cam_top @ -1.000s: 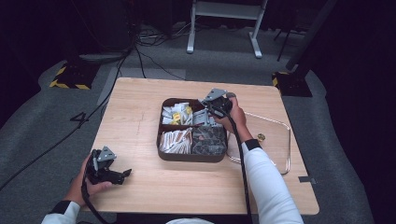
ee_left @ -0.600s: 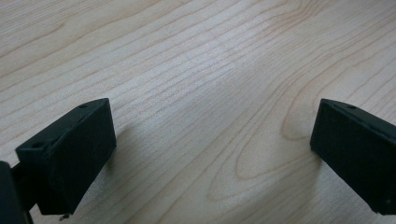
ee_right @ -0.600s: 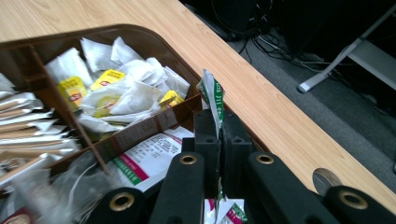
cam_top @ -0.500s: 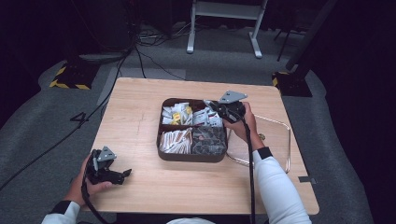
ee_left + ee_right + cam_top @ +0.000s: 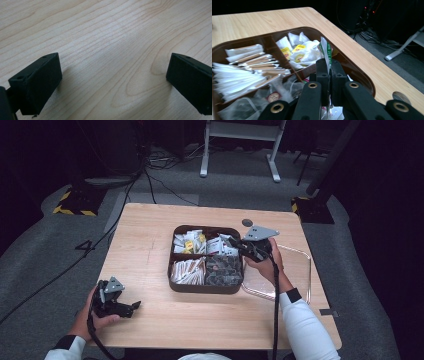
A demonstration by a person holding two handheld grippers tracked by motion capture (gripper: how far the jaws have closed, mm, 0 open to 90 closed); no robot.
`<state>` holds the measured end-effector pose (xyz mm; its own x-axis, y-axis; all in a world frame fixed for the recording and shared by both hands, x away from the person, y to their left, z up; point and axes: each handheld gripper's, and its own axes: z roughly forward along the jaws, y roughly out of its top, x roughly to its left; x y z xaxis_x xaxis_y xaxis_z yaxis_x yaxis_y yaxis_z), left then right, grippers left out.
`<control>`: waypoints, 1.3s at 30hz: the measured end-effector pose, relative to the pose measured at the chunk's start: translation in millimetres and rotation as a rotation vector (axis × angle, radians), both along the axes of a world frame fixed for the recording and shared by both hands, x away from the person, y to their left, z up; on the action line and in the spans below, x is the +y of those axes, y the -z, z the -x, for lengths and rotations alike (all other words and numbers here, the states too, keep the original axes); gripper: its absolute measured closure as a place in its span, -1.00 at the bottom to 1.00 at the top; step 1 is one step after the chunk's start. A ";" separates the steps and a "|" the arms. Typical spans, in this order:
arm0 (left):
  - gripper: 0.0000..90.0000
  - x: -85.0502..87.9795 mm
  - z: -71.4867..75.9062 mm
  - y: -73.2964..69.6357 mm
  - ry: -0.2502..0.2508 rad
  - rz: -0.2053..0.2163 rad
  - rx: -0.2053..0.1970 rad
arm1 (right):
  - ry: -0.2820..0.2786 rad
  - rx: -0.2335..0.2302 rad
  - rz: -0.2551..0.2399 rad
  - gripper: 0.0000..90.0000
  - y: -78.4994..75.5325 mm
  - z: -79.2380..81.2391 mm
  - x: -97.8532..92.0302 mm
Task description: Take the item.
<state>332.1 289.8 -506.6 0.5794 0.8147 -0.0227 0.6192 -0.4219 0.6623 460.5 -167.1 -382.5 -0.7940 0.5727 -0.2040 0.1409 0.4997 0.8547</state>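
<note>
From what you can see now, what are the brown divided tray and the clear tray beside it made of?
The brown divided tray looks like moulded plastic with a slight gloss: smooth rounded rim, one-piece partitions. The clear tray seems to be transparent plastic, possibly acrylic: the wooden table shows through it and its edges catch light.

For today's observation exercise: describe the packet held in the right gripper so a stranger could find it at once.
Start at the brown four-part tray mid-table. At its far right corner, the right gripper pinches a white packet upright. Unlike the packets lying loose in the tray, it has green edging and stands lifted above them.
</note>
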 end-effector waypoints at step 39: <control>-0.99 0.0 0.0 0.0 0.000 0.000 0.000 | -0.225 0.033 -0.044 0.95 1.0 79.0 -0.4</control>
